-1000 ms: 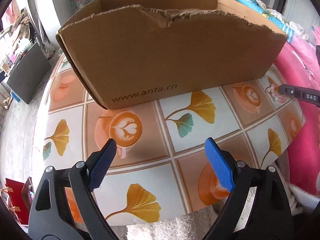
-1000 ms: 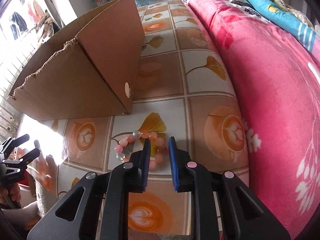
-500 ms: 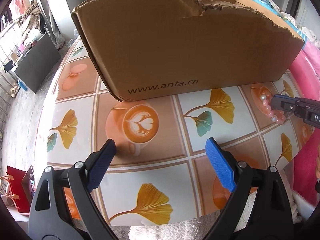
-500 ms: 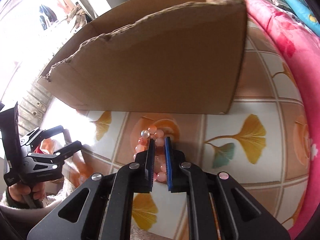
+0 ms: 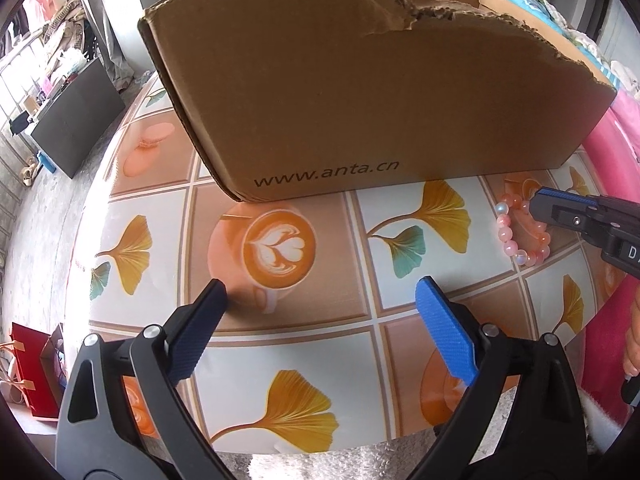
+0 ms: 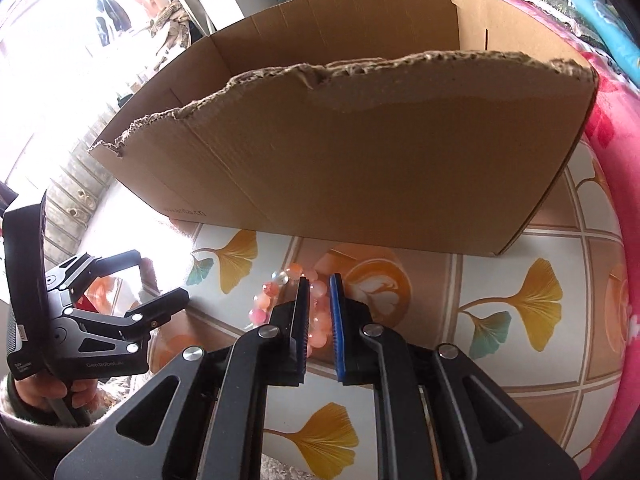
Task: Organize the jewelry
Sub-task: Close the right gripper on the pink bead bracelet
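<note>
A bracelet of pink and pearly beads point(image 6: 266, 290) hangs just above the tiled table point(image 5: 256, 352), in front of the open cardboard box point(image 6: 360, 160). My right gripper point(image 6: 319, 280) is shut on it, with beads pinched between the blue pads. In the left wrist view that gripper point(image 5: 538, 200) enters from the right edge and the bracelet point(image 5: 505, 236) dangles below its tip. My left gripper point(image 5: 320, 284) hovers over the table's near part. Its jaws are opening wide and nothing is between them. The box point(image 5: 360, 100) fills the space beyond it.
A pink blanket point(image 6: 624, 240) lines the table's right side. The box's near wall has a torn top edge. A hand point(image 6: 40, 392) holds the left gripper point(image 6: 162, 278) at the table's left. On the floor to the left are a red bag point(image 5: 32, 368) and a dark panel point(image 5: 76, 120).
The right gripper has carried the bracelet leftward, from beside the box's end to along its front wall, nearer the left gripper. The left jaws stand slightly wider.
</note>
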The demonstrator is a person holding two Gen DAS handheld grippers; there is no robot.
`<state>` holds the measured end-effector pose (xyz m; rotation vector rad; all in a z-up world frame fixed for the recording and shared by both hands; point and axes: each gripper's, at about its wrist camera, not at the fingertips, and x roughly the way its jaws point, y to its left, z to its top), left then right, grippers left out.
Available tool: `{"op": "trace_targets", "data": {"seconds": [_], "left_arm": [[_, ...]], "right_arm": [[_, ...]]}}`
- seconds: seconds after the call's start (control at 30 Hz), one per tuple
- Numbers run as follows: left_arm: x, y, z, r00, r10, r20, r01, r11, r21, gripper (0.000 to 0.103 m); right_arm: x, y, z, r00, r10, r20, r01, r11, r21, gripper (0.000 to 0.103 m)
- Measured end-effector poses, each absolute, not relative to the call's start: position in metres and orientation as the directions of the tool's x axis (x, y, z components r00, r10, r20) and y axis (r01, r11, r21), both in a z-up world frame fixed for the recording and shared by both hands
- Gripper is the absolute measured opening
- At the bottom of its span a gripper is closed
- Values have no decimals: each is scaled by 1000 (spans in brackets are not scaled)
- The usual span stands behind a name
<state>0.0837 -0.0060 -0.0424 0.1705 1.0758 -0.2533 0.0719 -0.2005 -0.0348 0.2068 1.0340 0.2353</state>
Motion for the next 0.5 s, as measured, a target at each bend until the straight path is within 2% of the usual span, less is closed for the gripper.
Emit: {"op": "trace_targets", "data": {"seconds": [0.5], "left_arm": [[88,-12,-46,444,-114,-889,277,961,15,95]], "right_arm": [[68,-203,-43,465,274,-842,-73,959,272,12]]}}
